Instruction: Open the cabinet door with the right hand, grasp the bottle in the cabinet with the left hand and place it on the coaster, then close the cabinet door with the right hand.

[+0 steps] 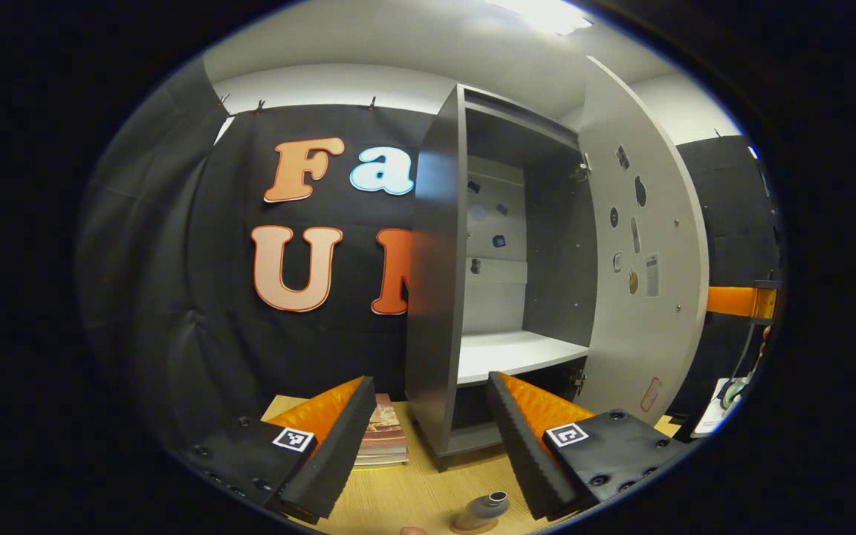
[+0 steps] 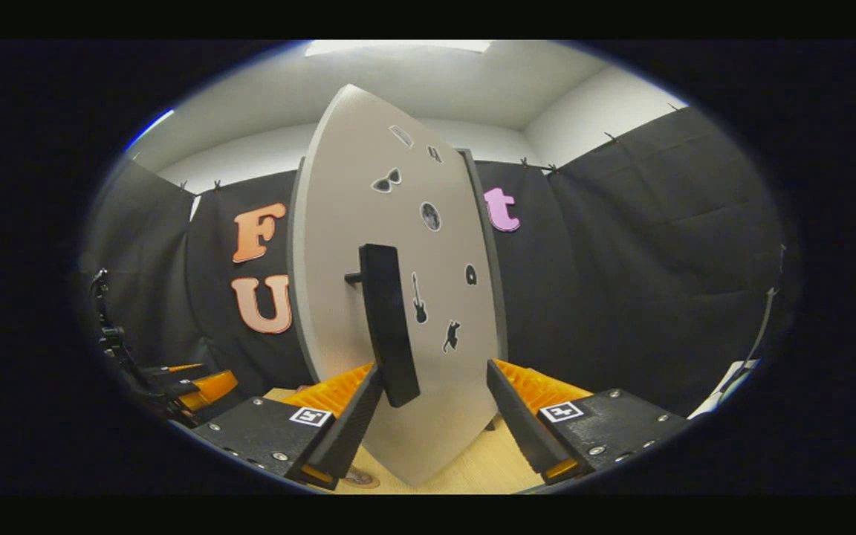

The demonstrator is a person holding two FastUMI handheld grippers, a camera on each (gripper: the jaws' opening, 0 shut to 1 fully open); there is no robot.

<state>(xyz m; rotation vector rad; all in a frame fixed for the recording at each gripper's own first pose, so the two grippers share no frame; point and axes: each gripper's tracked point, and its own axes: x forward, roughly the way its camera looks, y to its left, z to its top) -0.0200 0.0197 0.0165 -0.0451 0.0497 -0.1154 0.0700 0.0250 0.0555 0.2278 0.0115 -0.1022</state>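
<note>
Left gripper view: rounded grey bottle (image 1: 484,508)

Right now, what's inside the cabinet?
The cabinet stands open with a bare white shelf and stickers on the back wall. The compartment below the shelf is dark and partly hidden by the left tongs.

Black cloth walls (image 1: 175,297), white ceiling (image 2: 413,82), wooden table (image 1: 413,498).
</note>
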